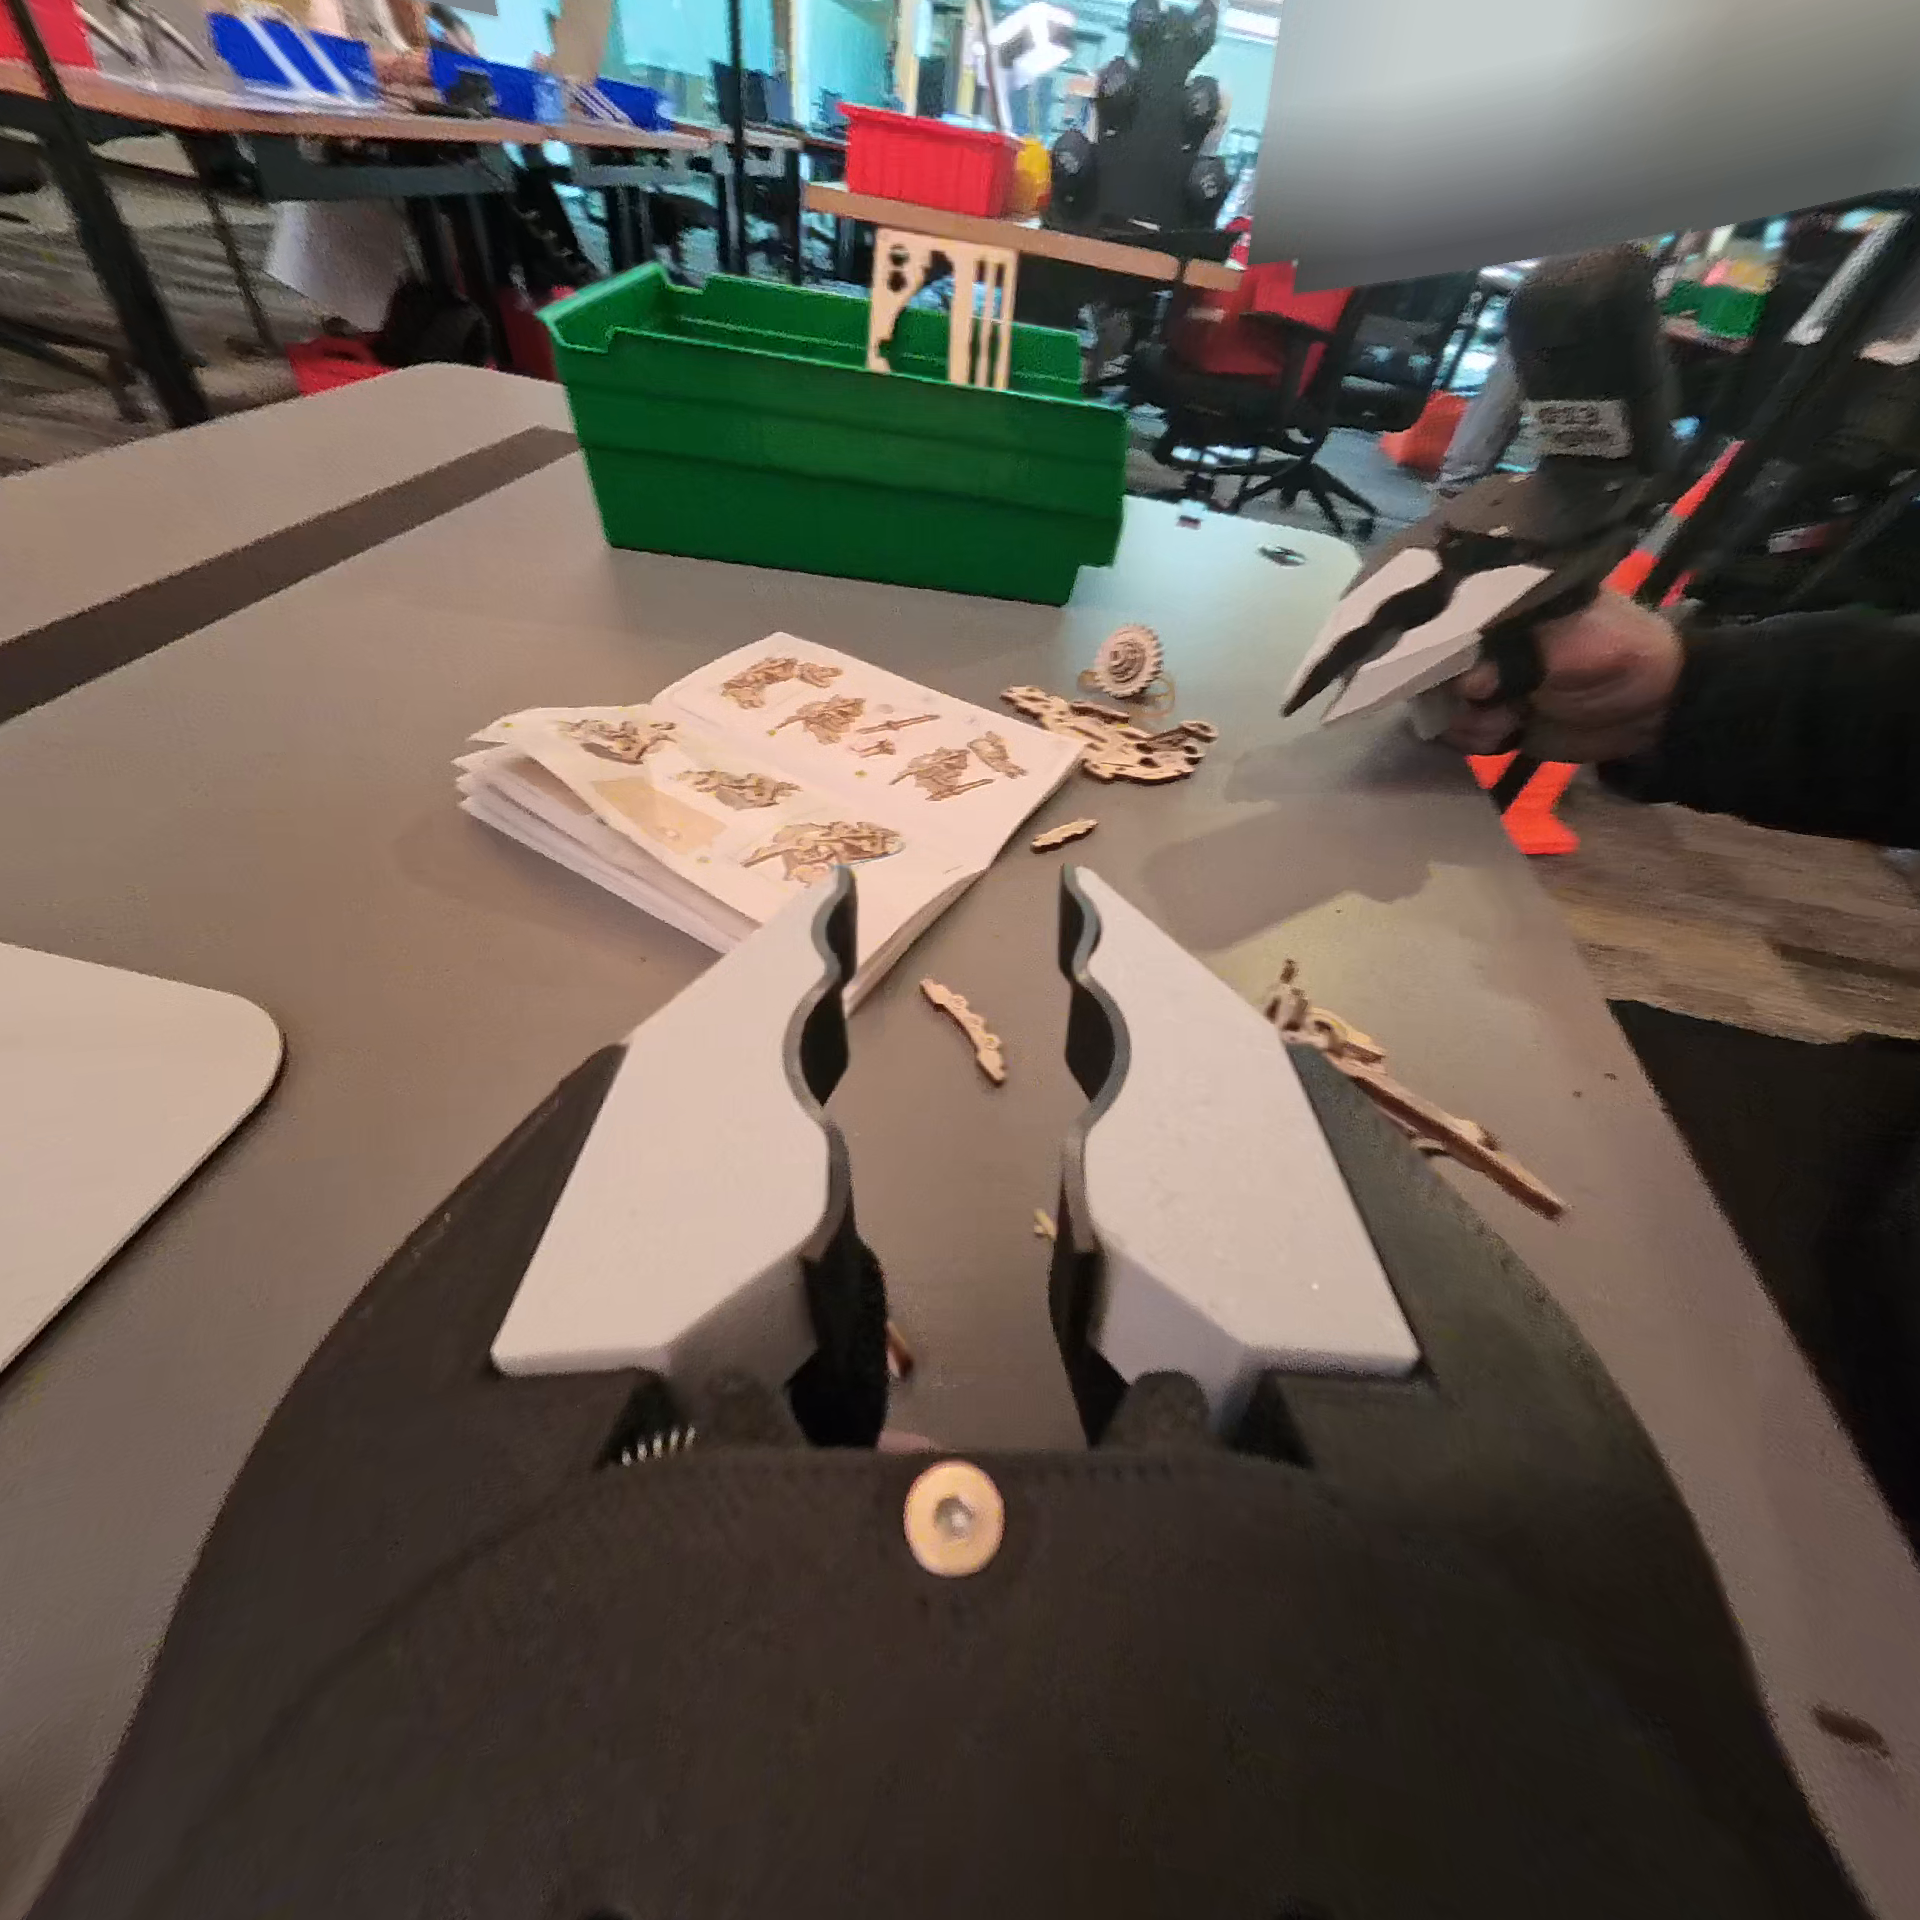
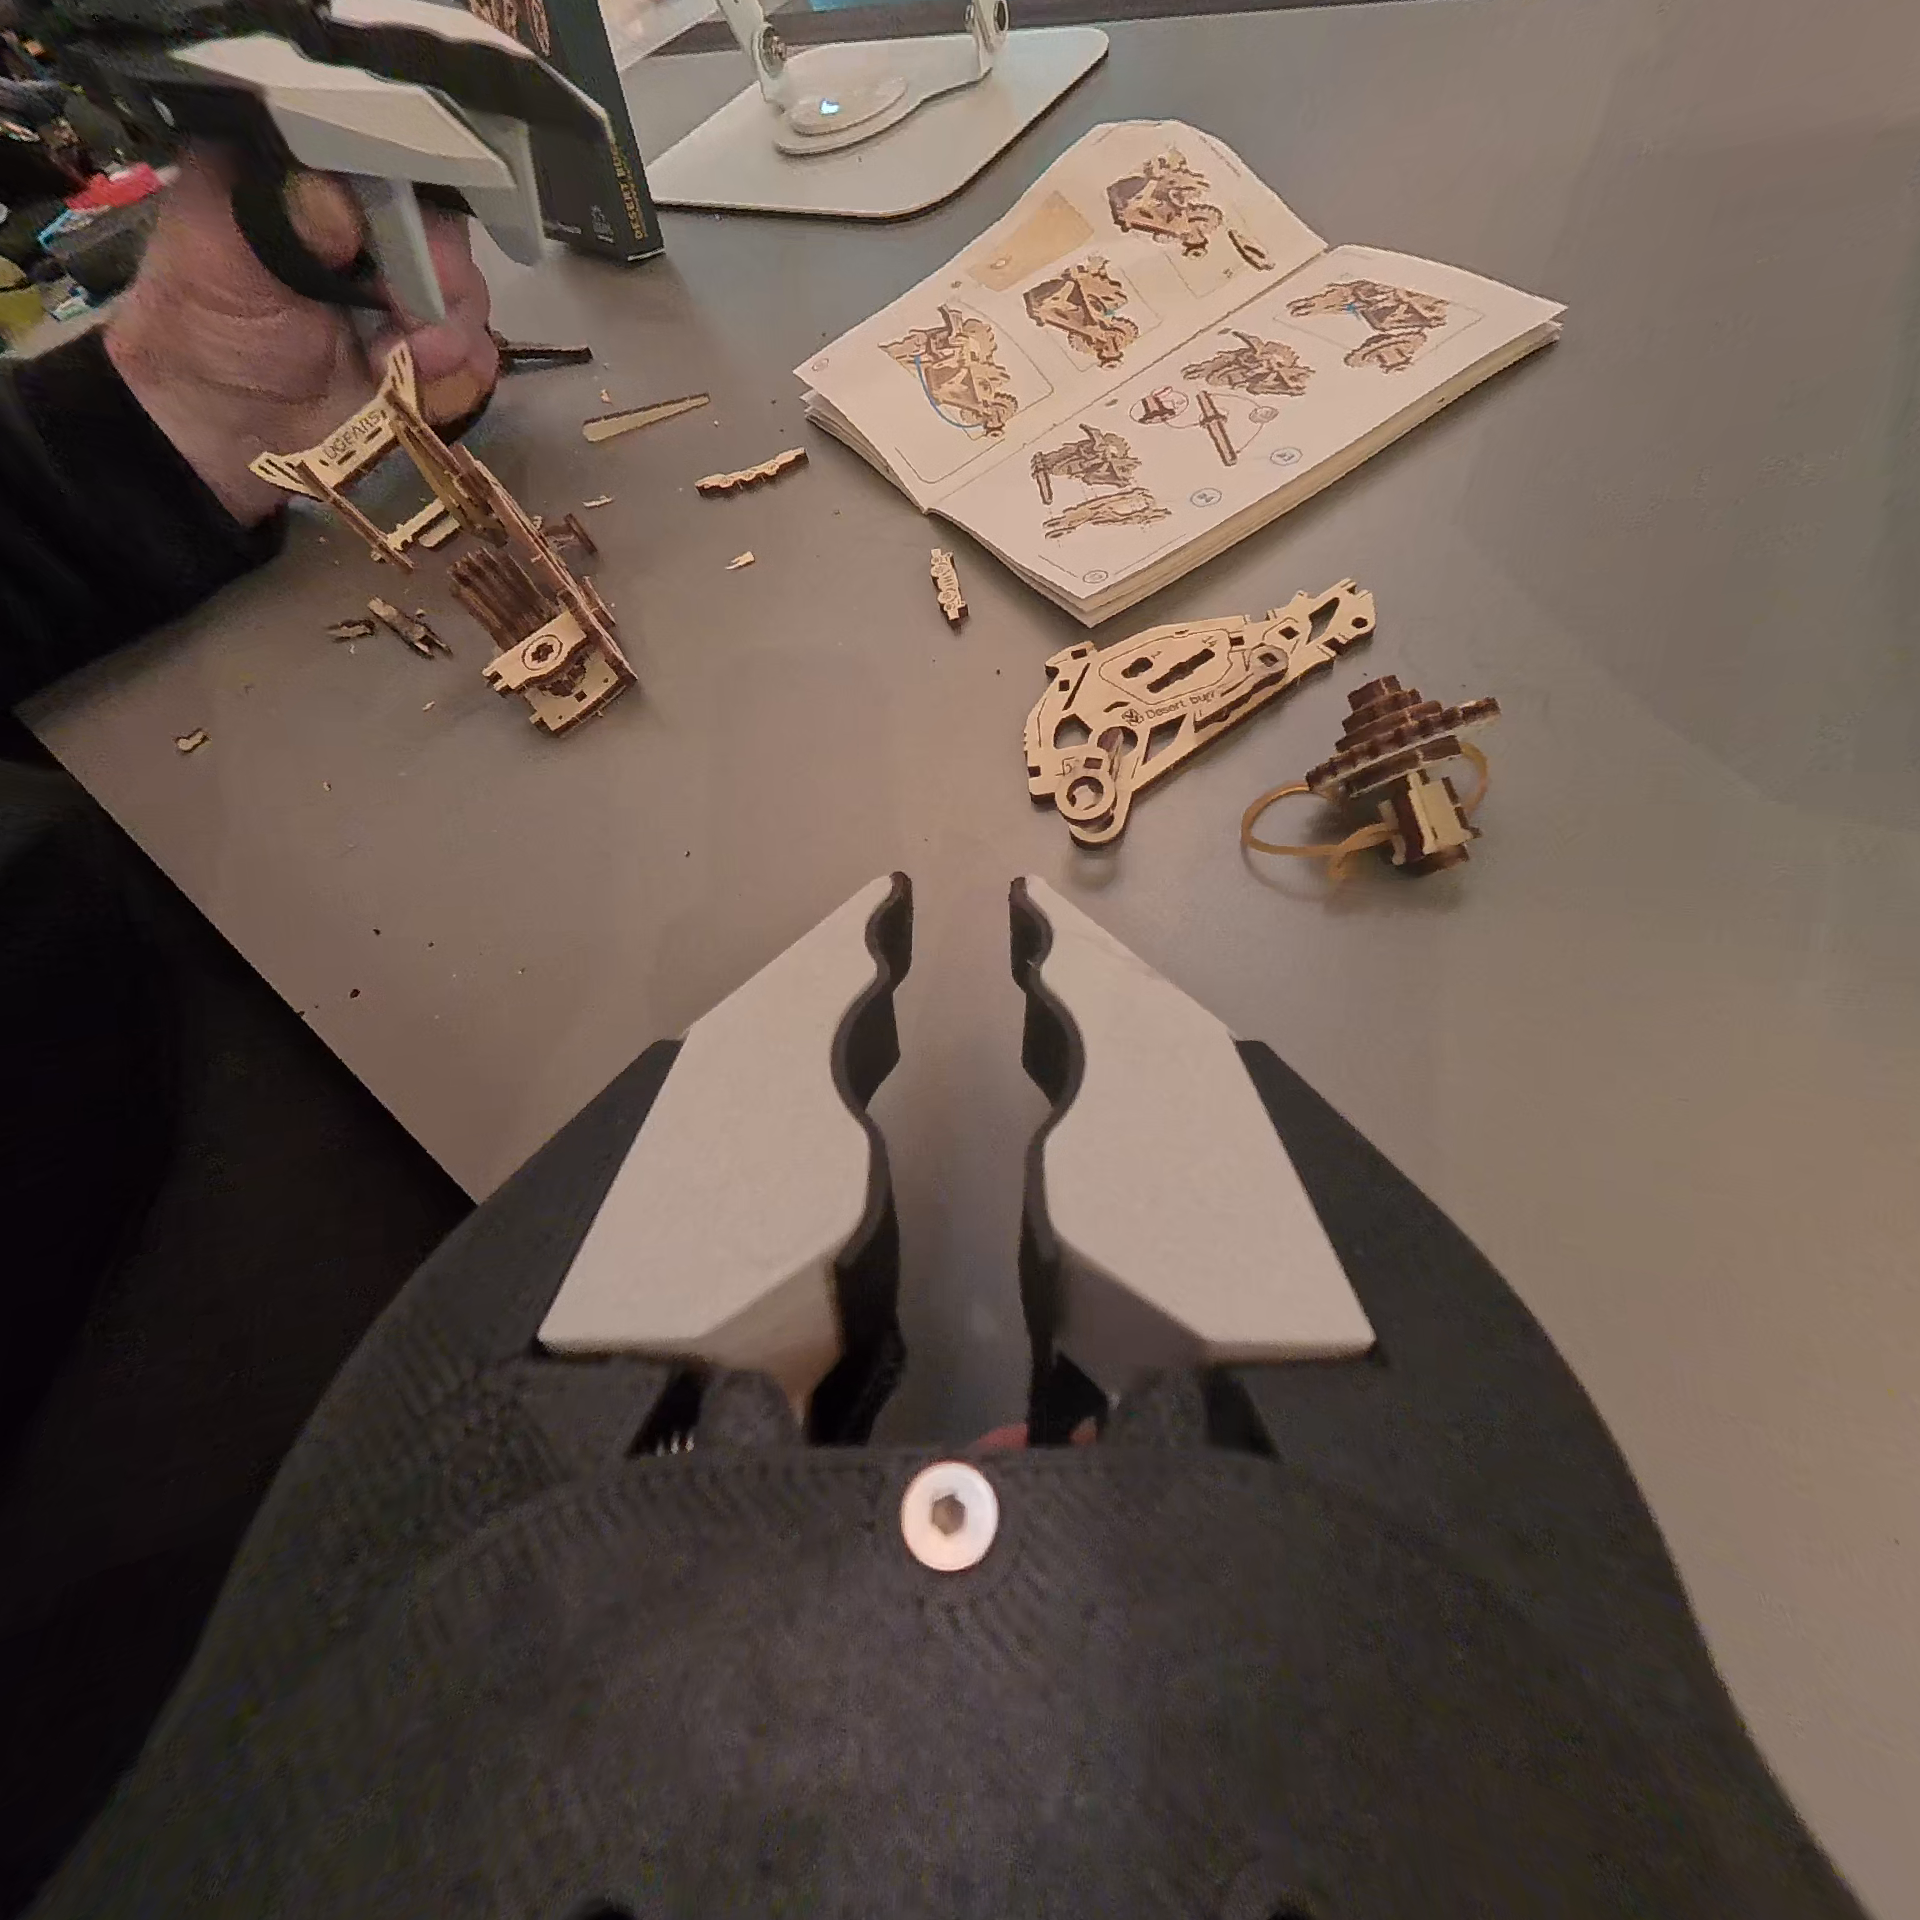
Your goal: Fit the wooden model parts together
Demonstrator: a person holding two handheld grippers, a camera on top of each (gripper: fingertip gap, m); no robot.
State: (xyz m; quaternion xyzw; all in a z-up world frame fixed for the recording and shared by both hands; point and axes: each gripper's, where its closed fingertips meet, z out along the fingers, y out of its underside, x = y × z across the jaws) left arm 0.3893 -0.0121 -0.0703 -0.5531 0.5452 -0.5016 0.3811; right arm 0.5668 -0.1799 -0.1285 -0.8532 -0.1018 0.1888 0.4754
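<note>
My left gripper [image 1: 961, 894] is open and empty, held low over a small scalloped wooden strip [image 1: 966, 1029] on the grey table [image 1: 416, 987]. It also shows at the far left of the right wrist view [image 2: 540, 145], above a half-built wooden frame assembly [image 2: 488, 561]. My right gripper [image 2: 961, 888] is open and empty above bare table. Just beyond it lie a flat wooden side panel [image 2: 1164, 707] and a stepped gear stack with a rubber band [image 2: 1392, 769]. The right gripper [image 1: 1311, 709] also shows at the right of the left wrist view, raised near the table's edge.
An open instruction booklet [image 2: 1195, 343] lies mid-table. A green bin [image 1: 842, 436] holding a cut-out wooden sheet [image 1: 940, 312] stands behind it. A white stand base [image 2: 883, 114] and a dark box [image 2: 592, 125] sit beside the left gripper. Wood scraps [image 2: 395, 623] lie near the table edge. The left gripper's tips are roughly 25 cm from the right gripper's.
</note>
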